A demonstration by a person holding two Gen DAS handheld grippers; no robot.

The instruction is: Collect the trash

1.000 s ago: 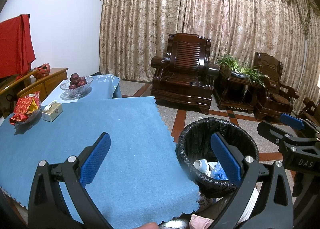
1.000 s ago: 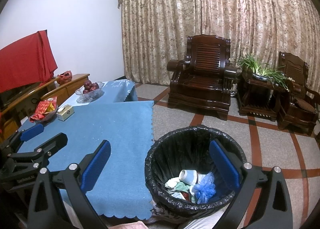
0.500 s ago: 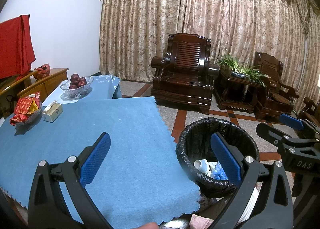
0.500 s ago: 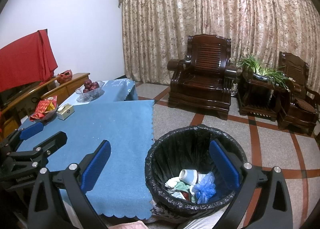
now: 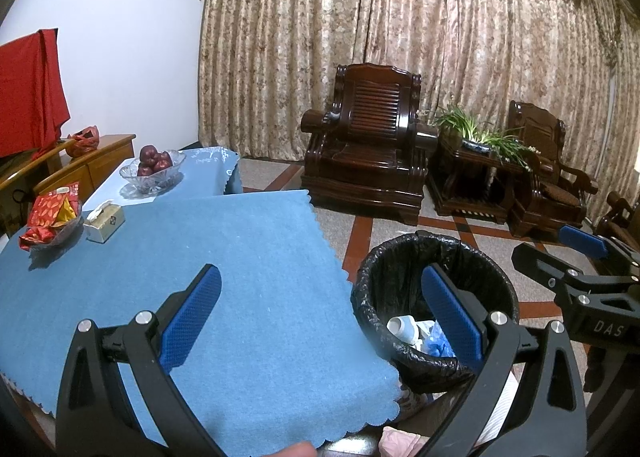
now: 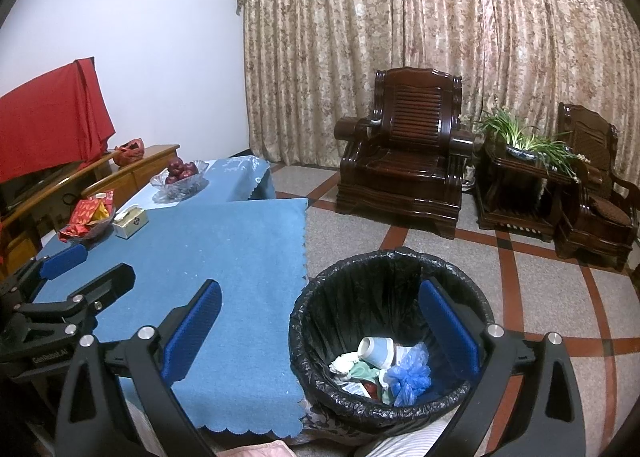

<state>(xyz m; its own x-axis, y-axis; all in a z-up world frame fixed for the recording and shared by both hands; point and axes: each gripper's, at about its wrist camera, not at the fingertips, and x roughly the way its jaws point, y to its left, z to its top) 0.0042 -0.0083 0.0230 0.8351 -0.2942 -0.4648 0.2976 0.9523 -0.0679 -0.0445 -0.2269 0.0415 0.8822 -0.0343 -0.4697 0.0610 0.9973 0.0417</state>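
Both grippers hang empty above the near edge of a table (image 5: 248, 257) covered with a blue cloth. The left gripper (image 5: 320, 321) has its jaws spread wide, with nothing between the blue pads, and the right gripper (image 6: 320, 321) is likewise wide apart and holds nothing. Just beside the table's right corner, on the tiled floor, stands a round bin (image 6: 394, 337) lined with a black bag. The collected trash lies at its bottom: a white paper cup (image 6: 376, 351) tipped on its side, a crumpled blue plastic wad (image 6: 410, 373) touching it, and some pale and green scraps beneath. In the left wrist view the same cup (image 5: 402, 329) shows inside the bin's rim. At the far left of the table sit a dish of red snack packets (image 5: 50, 219) and, just beside it, a small tissue box (image 5: 104, 221); farther back a glass bowl of dark red fruit (image 5: 154, 171) rests on a second blue-covered surface. Dark wooden armchairs (image 6: 404, 177) line the curtained wall.
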